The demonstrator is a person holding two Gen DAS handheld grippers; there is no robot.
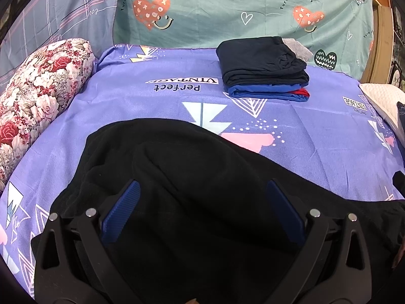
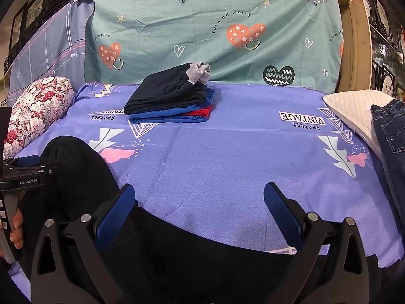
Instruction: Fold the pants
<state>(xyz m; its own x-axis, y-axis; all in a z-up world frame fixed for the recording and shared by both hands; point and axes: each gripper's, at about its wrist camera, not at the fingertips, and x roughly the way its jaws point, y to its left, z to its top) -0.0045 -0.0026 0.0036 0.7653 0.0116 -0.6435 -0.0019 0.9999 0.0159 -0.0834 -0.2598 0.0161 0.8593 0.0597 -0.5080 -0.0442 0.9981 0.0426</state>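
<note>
Black pants (image 1: 177, 177) under both wide-open claws, left gripper (image 1: 202, 215), right gripper (image 2: 200, 215): soft, floppy; pinch an edge.

Your left wrist view sits low over the black pants (image 1: 177, 190) at the near edge of the bed (image 1: 303, 152), facing the folded clothes stack (image 1: 263, 68) near the green sheet (image 1: 227, 5). Your right wrist view looks the same way from further right, showing the stack (image 2: 169, 98) left of centre. Both share that stack, the floral pillow (image 1: 38, 93) and probably the same pants.
</note>
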